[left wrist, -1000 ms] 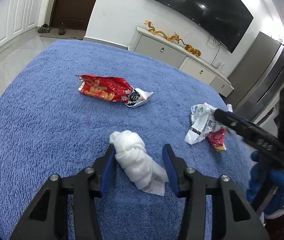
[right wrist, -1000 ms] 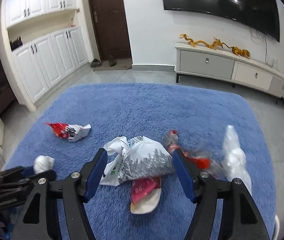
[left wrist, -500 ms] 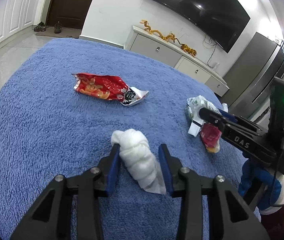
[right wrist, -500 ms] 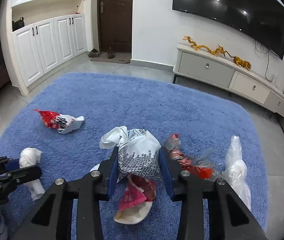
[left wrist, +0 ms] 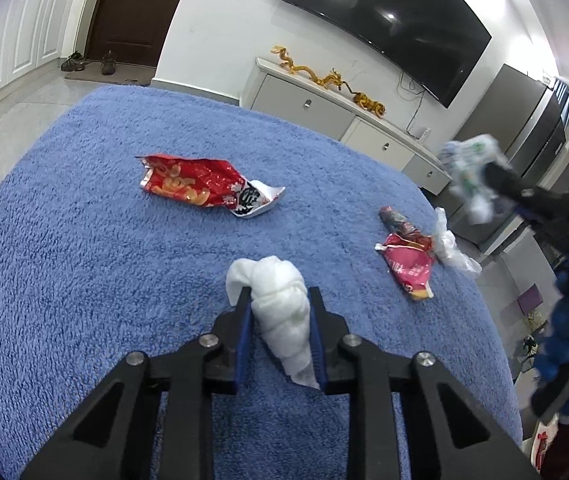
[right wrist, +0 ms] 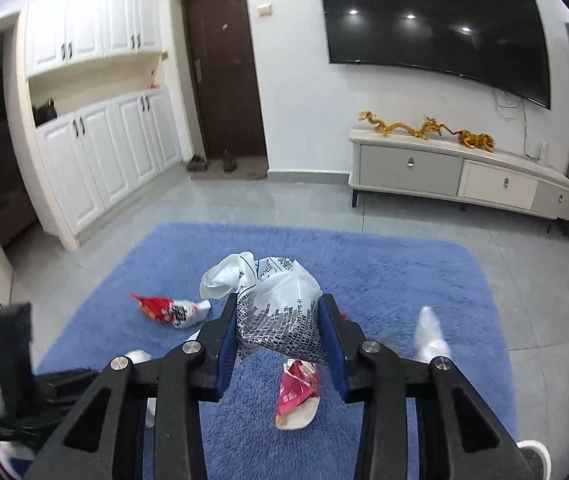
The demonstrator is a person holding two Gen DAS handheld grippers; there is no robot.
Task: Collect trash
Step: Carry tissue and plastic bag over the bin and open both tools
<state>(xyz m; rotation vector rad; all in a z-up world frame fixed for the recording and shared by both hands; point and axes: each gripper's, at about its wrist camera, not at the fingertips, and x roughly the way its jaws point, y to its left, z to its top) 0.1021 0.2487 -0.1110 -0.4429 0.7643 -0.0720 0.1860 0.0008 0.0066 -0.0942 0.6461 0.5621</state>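
Note:
My left gripper (left wrist: 279, 294) is closing on a white tissue wad (left wrist: 274, 280) that lies on the blue rug (left wrist: 64, 240); both pads press its sides. My right gripper (right wrist: 278, 300) is shut on a white printed plastic bag (right wrist: 276, 280), held up off the rug. In the left wrist view that bag (left wrist: 468, 168) hangs blurred at the right. Still on the rug are a red snack bag (left wrist: 192, 182), a pink wrapper (left wrist: 408, 266) with a dark crumpled wrapper (left wrist: 398, 220) behind it, and a clear plastic bag (left wrist: 450, 248).
A low TV cabinet (right wrist: 464, 176) with gold dragon figures stands against the far wall under a large screen. White cupboards (right wrist: 104, 160) and a dark door (right wrist: 220, 80) with shoes are at the left. Grey tile floor surrounds the rug.
The left jaws have narrowed onto the tissue wad. The right gripper shut on the printed bag and lifted it, uncovering the pink wrapper on the rug.

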